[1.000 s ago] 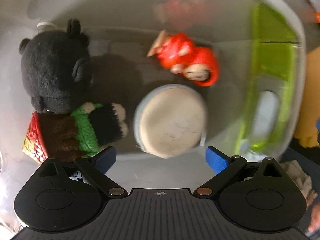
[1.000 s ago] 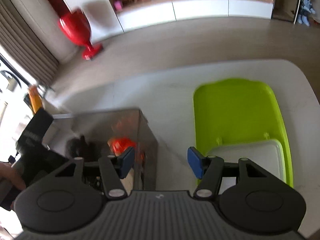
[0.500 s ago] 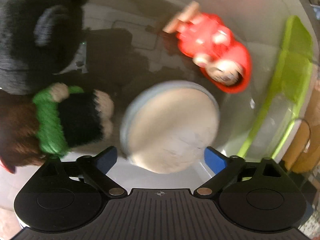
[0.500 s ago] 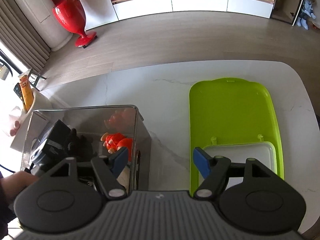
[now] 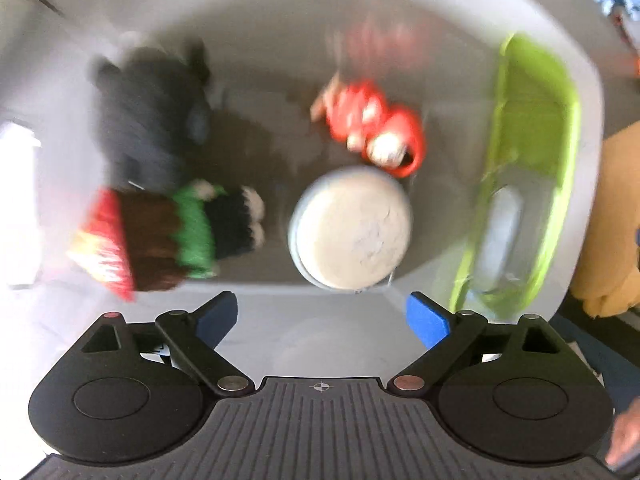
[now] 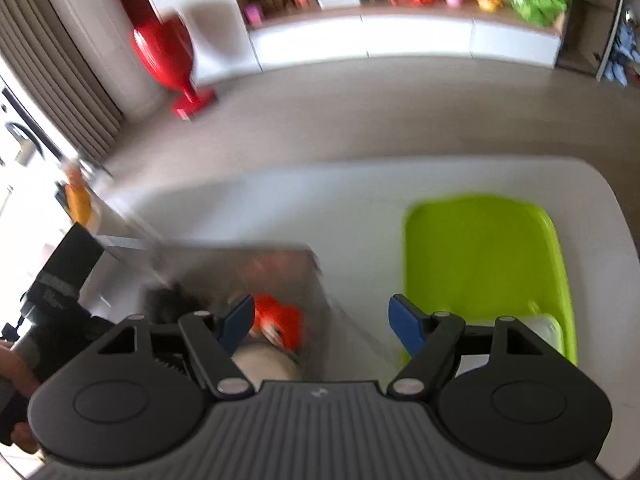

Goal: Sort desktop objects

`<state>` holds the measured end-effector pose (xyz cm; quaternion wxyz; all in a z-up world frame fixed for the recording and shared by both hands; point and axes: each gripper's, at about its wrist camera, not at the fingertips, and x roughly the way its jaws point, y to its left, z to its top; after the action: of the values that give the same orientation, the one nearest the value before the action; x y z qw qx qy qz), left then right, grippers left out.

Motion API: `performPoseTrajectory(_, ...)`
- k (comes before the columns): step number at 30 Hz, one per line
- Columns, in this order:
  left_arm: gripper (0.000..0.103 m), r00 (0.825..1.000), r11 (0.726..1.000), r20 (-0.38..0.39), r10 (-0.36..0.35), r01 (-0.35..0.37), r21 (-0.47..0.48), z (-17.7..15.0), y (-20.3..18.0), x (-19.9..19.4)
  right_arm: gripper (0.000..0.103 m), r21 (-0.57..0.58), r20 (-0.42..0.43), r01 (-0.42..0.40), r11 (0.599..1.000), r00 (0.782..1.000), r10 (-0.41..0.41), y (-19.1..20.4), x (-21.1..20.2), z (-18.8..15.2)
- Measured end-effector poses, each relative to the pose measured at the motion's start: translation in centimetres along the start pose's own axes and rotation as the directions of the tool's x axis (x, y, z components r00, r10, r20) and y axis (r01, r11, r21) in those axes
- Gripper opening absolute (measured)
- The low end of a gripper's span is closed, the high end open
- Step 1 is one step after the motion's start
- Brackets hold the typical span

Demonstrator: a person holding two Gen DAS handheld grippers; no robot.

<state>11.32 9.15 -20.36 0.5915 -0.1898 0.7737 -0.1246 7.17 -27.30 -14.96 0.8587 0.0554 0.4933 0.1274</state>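
Observation:
In the left wrist view I look down into a clear plastic bin (image 5: 592, 92). On its floor lie a black plush (image 5: 148, 120), a crocheted doll in green, brown and red (image 5: 168, 236), a red toy figure (image 5: 376, 128) and a round tin with a white lid (image 5: 352, 226). My left gripper (image 5: 322, 316) hangs above the tin, its jaws opening, nothing between them. My right gripper (image 6: 324, 322) is open and empty over the bin's right wall (image 6: 320, 276). The red toy figure (image 6: 280, 320) and the tin (image 6: 264, 364) show below it.
A lime green lid (image 6: 484, 256) lies on the white table (image 6: 280, 208) right of the bin, with a white container (image 6: 548, 332) on its near end. A person's hand (image 6: 16, 368) holds the left gripper's black body (image 6: 56, 292). A red stand is on the floor beyond.
The left gripper has drawn back up out of the bin, so the tin and toys look smaller and farther. The right gripper's jaws stand wider than a second ago and it rose a little.

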Motion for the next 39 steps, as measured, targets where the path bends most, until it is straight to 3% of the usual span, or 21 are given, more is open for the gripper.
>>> performPoseTrajectory(2,0.098,0.997,1.000,0.079,0.006,-0.006,-0.007,0.5,0.2,-3.3,0.076,0.001,0.035,-0.074,0.997,0.997,0.074,0.9,-0.7,0.6)
performPoseTrajectory(4,0.099,0.989,1.000,0.145,0.026,-0.024,-0.016,0.6,0.4,-5.9,0.076,-0.040,-0.020,-0.171,0.984,0.985,0.170,2.5,0.0,1.1)
performPoseTrajectory(6,0.099,0.978,0.998,0.201,0.056,-0.051,-0.027,0.7,1.1,-8.3,0.076,-0.102,-0.117,-0.214,0.971,0.972,0.202,4.7,1.8,1.1)
performPoseTrajectory(10,0.099,0.965,0.996,0.255,0.060,-0.043,-0.072,0.7,4.1,-10.2,0.076,-0.252,-0.263,-0.283,0.926,0.940,0.216,9.7,7.1,0.0)
performPoseTrajectory(12,0.099,0.965,0.995,0.259,0.042,-0.019,-0.093,0.3,5.0,-11.1,0.076,-0.371,-0.322,-0.321,0.871,0.925,0.203,12.5,10.1,-0.7)
performPoseTrajectory(15,0.099,0.964,0.993,0.266,0.019,0.014,-0.118,-0.7,6.8,-12.0,0.074,-0.428,-0.436,-0.389,0.815,0.879,0.191,15.6,15.1,-1.7)
performPoseTrajectory(20,0.099,0.960,0.983,0.280,-0.013,0.064,-0.173,-2.2,10.0,-12.1,0.070,-0.382,-0.554,-0.429,0.819,0.815,0.169,17.7,20.1,-4.5)
performPoseTrajectory(22,0.099,0.959,0.979,0.283,-0.011,0.069,-0.194,-2.5,11.2,-12.1,0.078,-0.360,-0.590,-0.461,0.811,0.786,0.185,18.0,21.1,-5.4)
performPoseTrajectory(24,0.099,0.959,0.973,0.282,-0.018,0.081,-0.216,-2.6,12.4,-11.9,0.079,-0.334,-0.596,-0.465,0.820,0.778,0.199,18.0,21.5,-5.9)
performPoseTrajectory(25,0.099,0.960,0.969,0.277,-0.027,0.093,-0.228,-2.6,12.9,-11.7,0.075,-0.302,-0.604,-0.466,0.832,0.768,0.211,17.8,21.6,-5.9)
performPoseTrajectory(27,0.099,0.963,0.962,0.266,-0.048,0.116,-0.246,-2.6,13.8,-11.3,0.056,-0.173,-0.635,-0.472,0.864,0.724,0.268,16.8,21.8,-5.6)
performPoseTrajectory(28,0.099,0.964,0.959,0.258,-0.063,0.130,-0.251,-2.5,14.1,-11.1,0.041,-0.114,-0.635,-0.469,0.876,0.712,0.299,16.2,21.7,-5.6)
performPoseTrajectory(30,0.099,0.965,0.957,0.249,-0.078,0.143,-0.253,-2.3,14.3,-10.8,0.039,-0.011,-0.629,-0.459,0.888,0.694,0.351,15.0,21.5,-5.5)
performPoseTrajectory(31,0.099,0.966,0.958,0.245,-0.078,0.141,-0.248,-2.1,14.2,-10.7,0.041,-0.029,-0.620,-0.451,0.892,0.709,0.337,14.9,21.1,-5.6)
performPoseTrajectory(32,0.099,0.966,0.961,0.245,-0.076,0.137,-0.241,-2.0,14.2,-10.7,0.050,-0.052,-0.607,-0.437,0.898,0.728,0.320,14.7,20.6,-5.7)
performPoseTrajectory(35,0.099,0.965,0.970,0.261,-0.033,0.093,-0.224,-2.0,13.9,-11.4,0.063,-0.133,-0.476,-0.365,0.921,0.839,0.264,14.4,17.7,-5.2)
performPoseTrajectory(37,0.099,0.961,0.974,0.275,0.007,0.055,-0.218,-1.9,13.7,-11.7,0.069,-0.111,-0.373,-0.321,0.940,0.891,0.261,14.0,16.2,-4.9)
performPoseTrajectory(39,0.099,0.958,0.978,0.286,0.037,0.024,-0.208,-1.7,13.1,-11.8,0.069,-0.046,-0.366,-0.281,0.959,0.897,0.246,14.2,16.8,-4.7)
